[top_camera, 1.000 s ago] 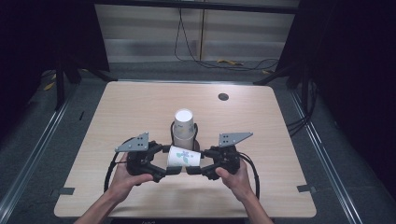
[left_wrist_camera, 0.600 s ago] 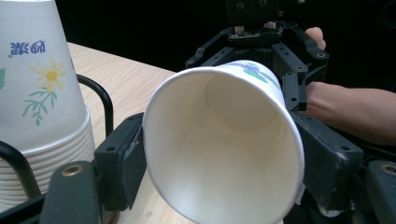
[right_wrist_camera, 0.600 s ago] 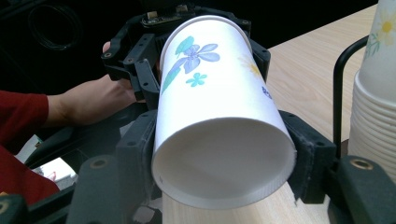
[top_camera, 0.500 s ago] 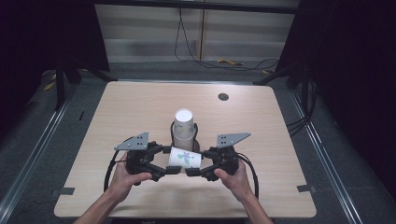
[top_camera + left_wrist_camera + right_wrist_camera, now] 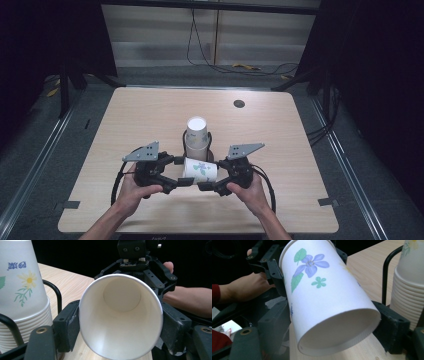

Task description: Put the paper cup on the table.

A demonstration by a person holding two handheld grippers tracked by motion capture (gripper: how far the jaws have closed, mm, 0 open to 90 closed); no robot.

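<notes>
Paper cup (image 5: pixel 200 170): lies on its side in the lower centre of the high view, held between the two grippers just above the counter (image 5: pixel 300 150); its open mouth faces the left gripper, its base the right gripper.
Left gripper (image 5: pixel 176 179): jaws have just been closing; in the left gripper view its pads press on both sides of the cup's rim (image 5: pixel 120 317), so it is clenched on the paper cup.
Right gripper (image 5: pixel 209 186): jaws have just been opening; in the right gripper view the base end of the cup (image 5: pixel 332 305) sits between them, with the pads close alongside; whether they press on it cannot be told.
Cup stack (image 5: pixel 196 134): upside-down cups nested in a black wire holder (image 5: pixel 184 145), just behind the paper cup, centre of the frame.
Hands: one grasps each gripper from the bottom edge.
</notes>
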